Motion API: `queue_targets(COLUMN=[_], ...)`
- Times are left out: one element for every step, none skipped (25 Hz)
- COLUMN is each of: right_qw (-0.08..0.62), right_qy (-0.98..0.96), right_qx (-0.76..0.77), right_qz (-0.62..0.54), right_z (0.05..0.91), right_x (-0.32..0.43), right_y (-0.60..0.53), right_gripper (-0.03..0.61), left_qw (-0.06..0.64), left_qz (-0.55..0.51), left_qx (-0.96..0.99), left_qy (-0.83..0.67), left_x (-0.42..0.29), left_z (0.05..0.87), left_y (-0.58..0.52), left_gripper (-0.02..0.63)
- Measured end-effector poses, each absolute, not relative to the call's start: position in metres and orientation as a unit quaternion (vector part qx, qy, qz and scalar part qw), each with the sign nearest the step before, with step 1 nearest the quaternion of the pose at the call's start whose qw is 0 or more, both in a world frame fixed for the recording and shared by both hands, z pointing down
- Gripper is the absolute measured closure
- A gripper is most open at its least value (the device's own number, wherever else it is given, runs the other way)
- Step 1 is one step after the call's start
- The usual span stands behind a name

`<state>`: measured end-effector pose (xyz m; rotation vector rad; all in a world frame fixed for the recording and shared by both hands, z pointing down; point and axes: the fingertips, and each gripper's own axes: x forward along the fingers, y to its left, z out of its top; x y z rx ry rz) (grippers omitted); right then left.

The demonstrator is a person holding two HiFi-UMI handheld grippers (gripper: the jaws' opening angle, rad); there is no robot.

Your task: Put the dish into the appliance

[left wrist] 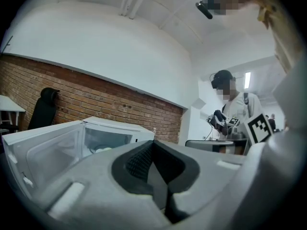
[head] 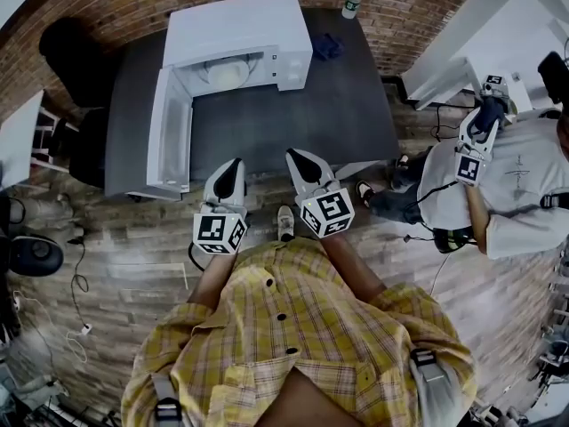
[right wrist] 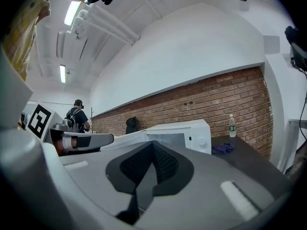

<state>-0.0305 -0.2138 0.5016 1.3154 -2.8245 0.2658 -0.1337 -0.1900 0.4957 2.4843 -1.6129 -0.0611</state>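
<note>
dish (head: 227, 75): pale, round and shallow, lying flat on the floor of the microwave (head: 242, 32) cavity, roughly centred. in the left gripper view only a pale sliver of it (left wrist: 101, 149) shows through the opening. whether it holds any contents cannot be told.

progress, judged: the placing step looks done, since the dish is inside the appliance and nothing touches it. the microwave door (head: 169, 123) stands swung fully open to the left, over the table edge. closing it would be the only step left, if it counts; the task sentence does not ask for it.

left gripper (head: 229, 169): jaws pressed together with nothing between them, as its own view shows (left wrist: 153, 145). it is held close to the person's body, short of the table's near edge and well apart from the microwave.

right gripper (head: 298, 160): jaws likewise closed on nothing (right wrist: 152, 146), just beside the left one, tips pointing toward the table.

surroundings: dark table (head: 347, 114) against a brick wall. a blue cloth (head: 327, 46) lies just right of the microwave and a plastic bottle (head: 353, 0) stands at the back edge. a second person (head: 507, 185) in a white shirt stands off to the right, holding marker-cube grippers.
</note>
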Motion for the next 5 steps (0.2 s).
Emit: queue_targets(right_qw=[0.007,0.007,0.006,0.006,0.005], right_qy=[-0.903,-0.903,-0.904,-0.904,-0.904], right_qx=[0.421,0.421,0.420,0.420,0.420], right_qz=[0.084,0.083,0.082,0.081,0.080], right_z=[0.5005,0.4993,0.4982,0.4970,0.4959], right_x=[-0.0307,-0.0311,-0.0317,-0.0323,-0.0329], right_y=[-0.2131,-0.2123,-0.2117,-0.2111,-0.2105], right_gripper=[0.578,0.578,0.578,0.578,0.578], left_qw=[0.089,0.090,0.090,0.090,0.089], left_qz=[-0.021,-0.022,-0.023,-0.024,-0.025], left_qx=[0.835,0.836,0.835,0.835,0.835], left_qy=[-0.542,-0.542,-0.542,-0.542,-0.542], left_x=[-0.1335,-0.1338,-0.1343,-0.1350,-0.1357], left_z=[0.4953,0.4947,0.4940,0.4932,0.4924], left_y=[-0.1894,-0.1890,-0.1886,-0.1883,-0.1881], left_gripper=[0.614,0.614,0.614,0.614,0.614])
